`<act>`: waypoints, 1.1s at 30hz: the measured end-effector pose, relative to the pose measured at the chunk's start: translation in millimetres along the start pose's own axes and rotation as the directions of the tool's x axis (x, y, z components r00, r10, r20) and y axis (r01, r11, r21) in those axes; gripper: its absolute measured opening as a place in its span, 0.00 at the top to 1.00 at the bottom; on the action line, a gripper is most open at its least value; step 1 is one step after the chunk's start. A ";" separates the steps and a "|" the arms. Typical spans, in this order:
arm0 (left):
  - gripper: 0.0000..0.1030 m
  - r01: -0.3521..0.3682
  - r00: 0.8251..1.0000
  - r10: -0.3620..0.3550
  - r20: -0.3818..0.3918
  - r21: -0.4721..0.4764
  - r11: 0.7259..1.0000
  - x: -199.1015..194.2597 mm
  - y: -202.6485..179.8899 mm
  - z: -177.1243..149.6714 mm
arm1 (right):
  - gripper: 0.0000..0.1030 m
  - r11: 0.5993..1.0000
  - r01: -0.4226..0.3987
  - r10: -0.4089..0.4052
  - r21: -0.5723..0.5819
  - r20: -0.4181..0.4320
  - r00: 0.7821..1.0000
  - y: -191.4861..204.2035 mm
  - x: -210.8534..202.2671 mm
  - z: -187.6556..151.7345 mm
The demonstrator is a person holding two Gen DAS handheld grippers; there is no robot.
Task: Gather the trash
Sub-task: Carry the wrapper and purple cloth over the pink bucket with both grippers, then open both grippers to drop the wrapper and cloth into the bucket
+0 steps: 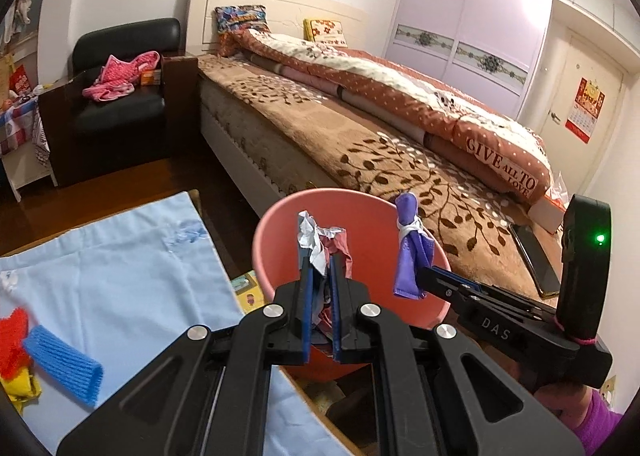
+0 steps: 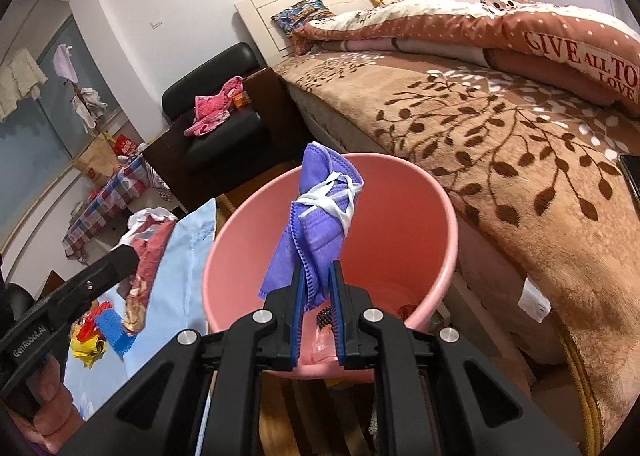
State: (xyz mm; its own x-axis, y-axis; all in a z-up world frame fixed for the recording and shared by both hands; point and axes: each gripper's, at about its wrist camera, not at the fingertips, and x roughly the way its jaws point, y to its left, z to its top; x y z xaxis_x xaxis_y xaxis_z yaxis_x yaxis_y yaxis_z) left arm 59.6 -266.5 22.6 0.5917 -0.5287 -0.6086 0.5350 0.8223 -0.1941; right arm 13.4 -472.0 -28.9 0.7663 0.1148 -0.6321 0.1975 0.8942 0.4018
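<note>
A pink bin (image 1: 280,232) (image 2: 436,216) stands between the table and the bed. My left gripper (image 1: 323,262) is shut on a crumpled wrapper (image 1: 320,236), red, white and blue, held over the bin's mouth; the wrapper also shows in the right wrist view (image 2: 150,244). My right gripper (image 2: 318,268) is shut on a rolled purple face mask (image 2: 320,216) with white straps, held above the bin opening. The mask also shows in the left wrist view (image 1: 408,252), at the bin's right rim.
A light blue cloth (image 1: 120,256) covers the table at left, with a blue knitted sleeve (image 1: 64,364), a red piece (image 1: 12,340) and a yellow wrapper (image 1: 20,388). A bed (image 1: 360,128) lies right behind the bin, with a phone (image 1: 534,256) on it. A black armchair (image 1: 120,96) stands far left.
</note>
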 end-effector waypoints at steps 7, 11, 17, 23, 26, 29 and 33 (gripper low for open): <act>0.93 0.005 0.999 -0.005 -0.032 -0.006 1.000 15.4 -2.6 -5.2 | 0.89 1.000 0.011 -0.011 0.009 -0.001 1.000 -8.6 4.1 -2.0; 0.93 0.009 0.999 -0.010 -0.043 -0.022 1.000 19.3 -2.7 -8.9 | 0.89 1.000 0.012 -0.012 0.007 0.002 1.000 -8.6 4.5 -2.7; 0.93 0.011 0.999 -0.012 -0.047 -0.024 1.000 22.2 -5.4 -8.9 | 0.89 1.000 0.015 -0.015 -0.009 0.012 1.000 -6.1 3.5 -4.2; 0.93 0.012 0.999 -0.013 -0.050 -0.023 1.000 23.1 -7.4 -9.1 | 0.89 1.000 0.016 -0.016 -0.011 0.011 1.000 -5.1 3.0 -5.2; 0.93 0.012 0.999 -0.013 -0.052 -0.021 1.000 23.4 -9.4 -10.0 | 0.89 1.000 0.015 -0.015 -0.005 0.007 1.000 -6.2 4.2 -5.7; 0.93 0.011 0.999 -0.012 -0.053 -0.018 1.000 24.1 -10.4 -10.3 | 0.89 1.000 0.009 -0.009 -0.004 0.000 1.000 -6.6 6.4 -6.2; 0.93 0.012 0.998 -0.013 -0.056 -0.019 1.000 25.4 -11.4 -10.8 | 0.89 1.000 0.005 -0.005 -0.015 -0.008 1.000 -5.8 8.6 -6.2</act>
State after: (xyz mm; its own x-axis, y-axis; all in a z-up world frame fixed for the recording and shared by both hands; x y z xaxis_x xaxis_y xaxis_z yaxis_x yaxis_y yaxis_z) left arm 62.0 -287.1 1.1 0.5499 -0.5271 -0.6479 0.5305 0.8196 -0.2165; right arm 15.0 -473.5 -40.8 0.7606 0.1132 -0.6393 0.1921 0.9013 0.3882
